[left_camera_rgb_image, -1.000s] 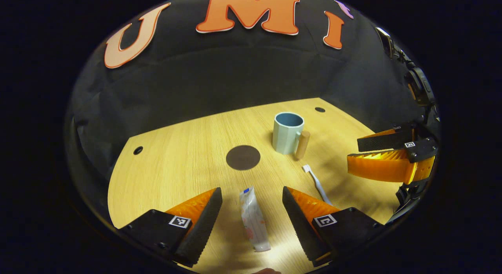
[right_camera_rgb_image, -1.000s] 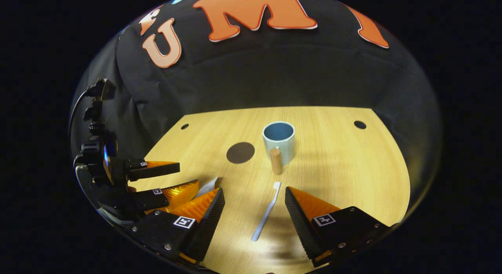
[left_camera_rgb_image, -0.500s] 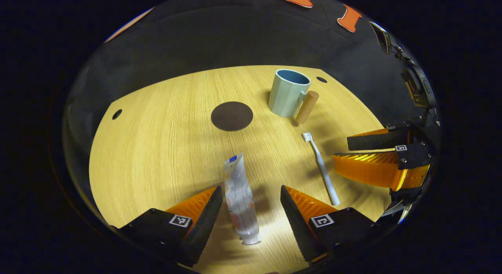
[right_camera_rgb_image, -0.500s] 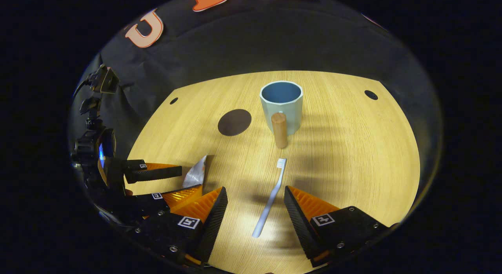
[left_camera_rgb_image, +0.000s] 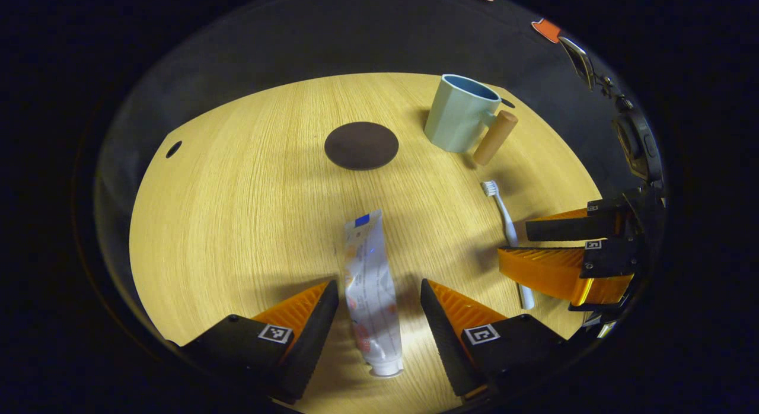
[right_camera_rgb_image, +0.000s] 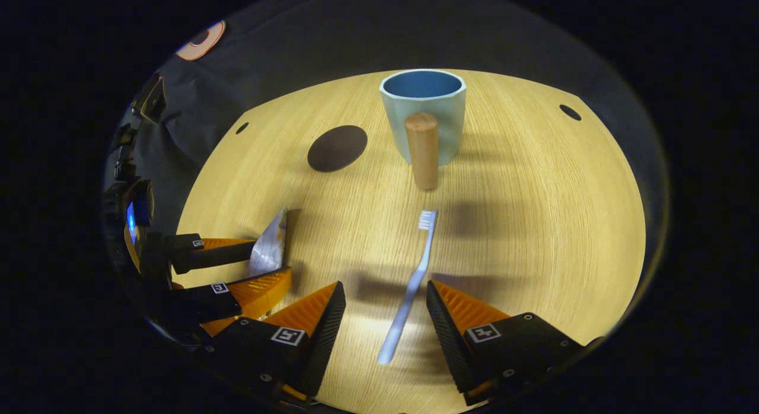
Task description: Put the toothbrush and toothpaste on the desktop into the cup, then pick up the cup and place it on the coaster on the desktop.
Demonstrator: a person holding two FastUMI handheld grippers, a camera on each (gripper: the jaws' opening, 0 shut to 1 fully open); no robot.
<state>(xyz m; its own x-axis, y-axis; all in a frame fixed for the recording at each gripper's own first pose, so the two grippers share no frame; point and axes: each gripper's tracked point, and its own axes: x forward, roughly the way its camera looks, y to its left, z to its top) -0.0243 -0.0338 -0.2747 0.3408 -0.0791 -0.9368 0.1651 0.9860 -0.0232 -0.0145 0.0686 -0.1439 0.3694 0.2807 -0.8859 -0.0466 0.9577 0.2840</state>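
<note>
Spanning the booth, the surface [left_camera_rgb_image: 237,212] carries the cup [right_camera_rgb_image: 422,114]; coaster [left_camera_rgb_image: 361,145] left of it. Both tongs have dropped closer since a second ago, released: left tongs [left_camera_rgb_image: 375,319] straddling toothpaste [left_camera_rgb_image: 370,283], right tongs [right_camera_rgb_image: 384,325] straddling toothbrush [right_camera_rgb_image: 415,277], grasps likely imminent.

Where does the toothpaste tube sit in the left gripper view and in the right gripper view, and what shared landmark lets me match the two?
Left gripper view: the toothpaste tube lies flat at bottom centre, between the left gripper's open jaws, cap nearest the camera.
Right gripper view: the tube shows at lower left, between the other gripper's jaws, partly hidden.
Shared landmark: the dark round coaster, left of the cup in both.
</note>
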